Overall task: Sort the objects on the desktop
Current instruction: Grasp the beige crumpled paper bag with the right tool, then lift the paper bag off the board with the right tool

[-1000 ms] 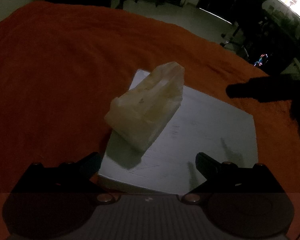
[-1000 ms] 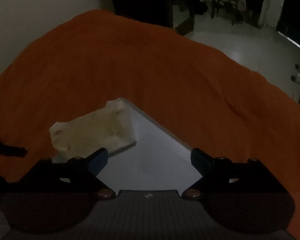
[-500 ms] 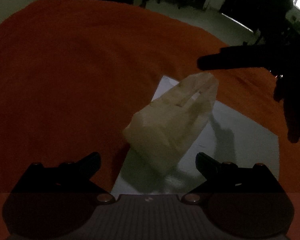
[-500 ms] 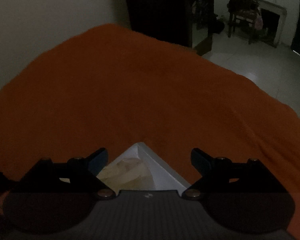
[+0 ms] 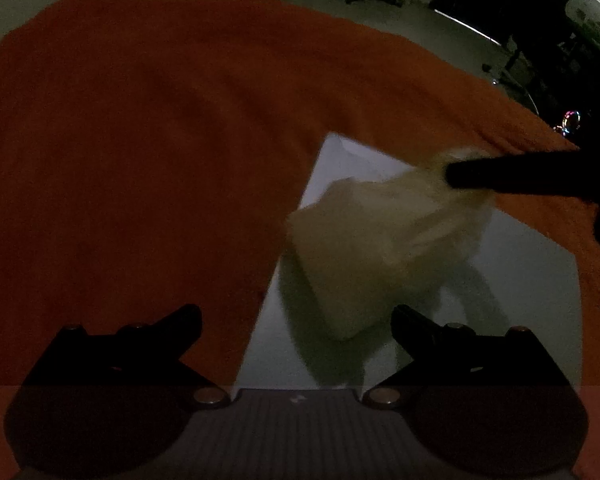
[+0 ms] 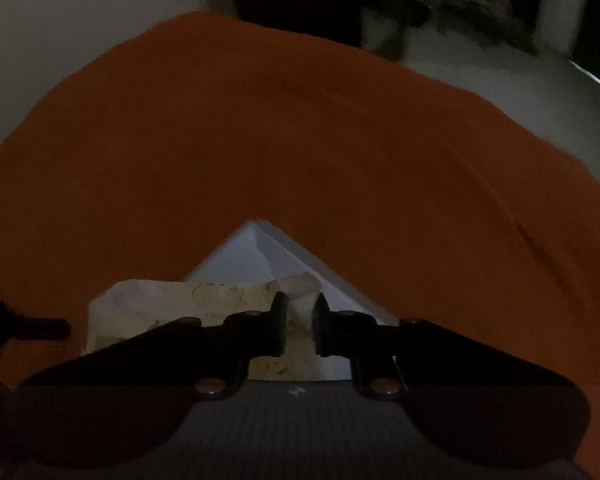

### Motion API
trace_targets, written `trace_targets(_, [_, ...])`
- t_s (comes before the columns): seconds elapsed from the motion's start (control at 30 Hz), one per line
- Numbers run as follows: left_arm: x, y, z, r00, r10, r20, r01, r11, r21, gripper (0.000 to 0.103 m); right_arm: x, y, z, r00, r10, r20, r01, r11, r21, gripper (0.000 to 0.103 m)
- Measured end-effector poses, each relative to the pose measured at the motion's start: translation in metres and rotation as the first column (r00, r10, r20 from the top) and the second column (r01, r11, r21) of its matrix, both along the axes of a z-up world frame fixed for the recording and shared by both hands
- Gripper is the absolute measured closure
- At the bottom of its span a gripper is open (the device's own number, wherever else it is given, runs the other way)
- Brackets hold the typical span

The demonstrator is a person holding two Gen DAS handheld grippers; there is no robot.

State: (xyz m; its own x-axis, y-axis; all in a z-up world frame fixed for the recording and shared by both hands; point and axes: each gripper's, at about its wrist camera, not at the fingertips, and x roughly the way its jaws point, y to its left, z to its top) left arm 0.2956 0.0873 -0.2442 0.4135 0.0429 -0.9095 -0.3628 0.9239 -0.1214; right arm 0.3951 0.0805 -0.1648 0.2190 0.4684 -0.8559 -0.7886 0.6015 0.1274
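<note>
A pale yellowish plastic-wrapped pack (image 5: pixel 384 248) lies tilted over a white flat box (image 5: pixel 532 288) on the orange cloth. My right gripper (image 6: pixel 299 332) is shut on the pack's (image 6: pixel 172 312) upper end; the white box (image 6: pixel 256 248) shows behind it. In the left wrist view the right gripper's dark fingers (image 5: pixel 512 178) reach in from the right onto the pack's top. My left gripper (image 5: pixel 296 316) is open and empty, just in front of the pack's near end.
The orange cloth (image 5: pixel 140 140) covers the whole surface around the box. Dark furniture and a pale floor (image 5: pixel 440 36) lie beyond its far edge. A pale wall (image 6: pixel 80 32) stands at the left in the right wrist view.
My right gripper has come down on the pack and closed on its upper end. The pack has shifted right in the left wrist view as the left gripper moved.
</note>
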Motion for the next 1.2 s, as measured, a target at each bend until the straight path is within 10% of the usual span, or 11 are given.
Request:
trace_targets(0.3, [-0.020, -0.028, 0.010, 0.987, -0.159, -0.003, 0.159, 0.987, -0.033, 0.001, -0.039, -0.081, 0.005, 0.937, -0.327, -0.124, 0.315, 0.944, -0.101, 0.089])
trace_targets(0.53, [-0.025, -0.077, 0.016, 0.914, -0.405, -0.014, 0.405, 0.913, 0.057, 0.001, -0.054, -0.140, 0.012, 0.849, -0.503, -0.164, 0.487, 0.864, -0.125, 0.089])
trace_targets(0.67, [-0.027, -0.096, 0.020, 0.871, -0.491, -0.015, 0.490, 0.865, 0.109, 0.001, -0.050, -0.152, 0.009, 0.824, -0.534, -0.190, 0.521, 0.845, -0.119, 0.089])
trace_targets(1.2, [-0.041, -0.094, 0.035, 0.862, -0.505, 0.043, 0.497, 0.858, 0.128, 0.000, -0.056, -0.141, 0.030, 0.823, -0.546, -0.157, 0.531, 0.837, -0.129, 0.058])
